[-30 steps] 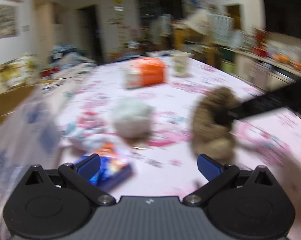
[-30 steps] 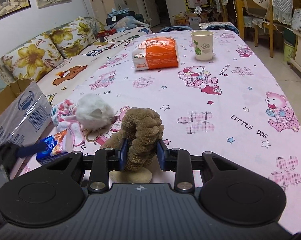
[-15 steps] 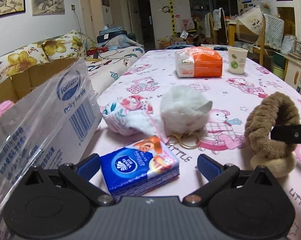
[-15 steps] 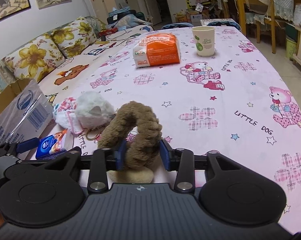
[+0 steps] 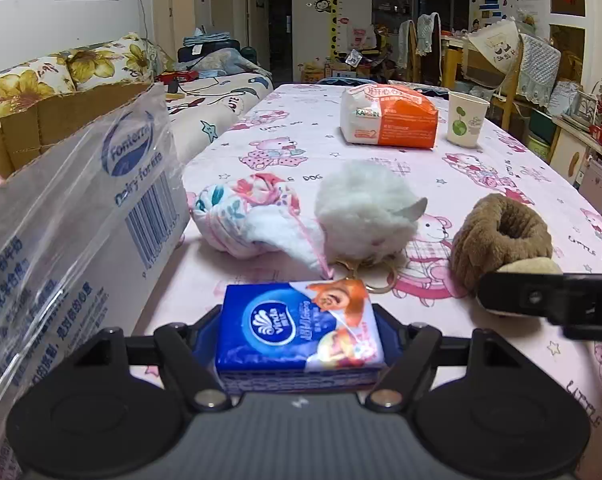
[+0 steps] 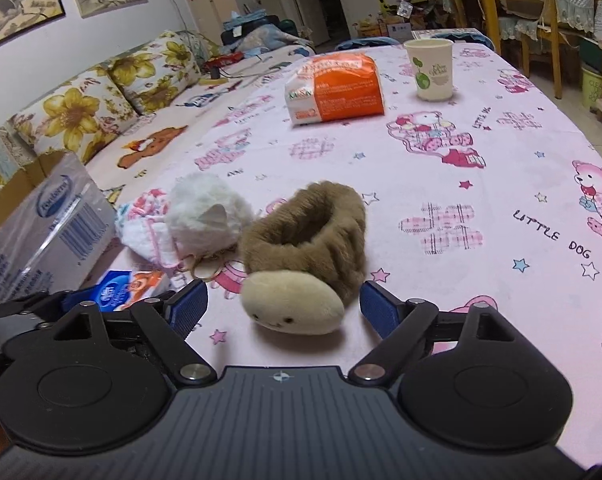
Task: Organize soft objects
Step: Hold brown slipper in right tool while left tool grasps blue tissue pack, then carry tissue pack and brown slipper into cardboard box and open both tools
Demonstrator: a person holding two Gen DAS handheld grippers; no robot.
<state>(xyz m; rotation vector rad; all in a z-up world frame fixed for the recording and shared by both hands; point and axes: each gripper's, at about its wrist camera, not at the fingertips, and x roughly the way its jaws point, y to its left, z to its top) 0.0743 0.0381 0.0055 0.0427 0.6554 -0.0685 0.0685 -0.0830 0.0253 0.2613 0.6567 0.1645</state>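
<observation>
The left tongs (image 5: 299, 344) are closing around the tissue pack (image 5: 299, 330), which lies flat on the worktop (image 5: 481, 184) at its near edge; the pads look to be at its 2 short sides, though whether they press yet I cannot tell. The right tongs (image 6: 283, 306) are released and opening, with the brown plush toy (image 6: 305, 240) lying free between the spread fingers, touching neither.

What could go wrong — the pack is a slick film wrapper over loose folded paper, so a grip that lands too shallow could let it squirt forward, and one that bites too hard would buckle it. It sits just beside the cardboard box (image 5: 73, 216), whose loose clear plastic liner leans out over the edge; a lift that swings left could snag that film. The right tongs hang close to the left, and the 2 could knock together if both move at once.

The brown toy is a shaggy, ring-shaped tube with a smooth cream oval face at its near end; it is squashy and would roll or flop if nudged. Beside it lies a white fluffy ball (image 5: 367, 210) with a small pale ear and thin metal key rings under it — these could catch on a finger. A crumpled floral cloth (image 5: 253, 216) touches the ball on its left. Farther off stand an orange-and-white soft pack (image 5: 389, 122) and a paper cup (image 5: 467, 120), well apart from the rest.
</observation>
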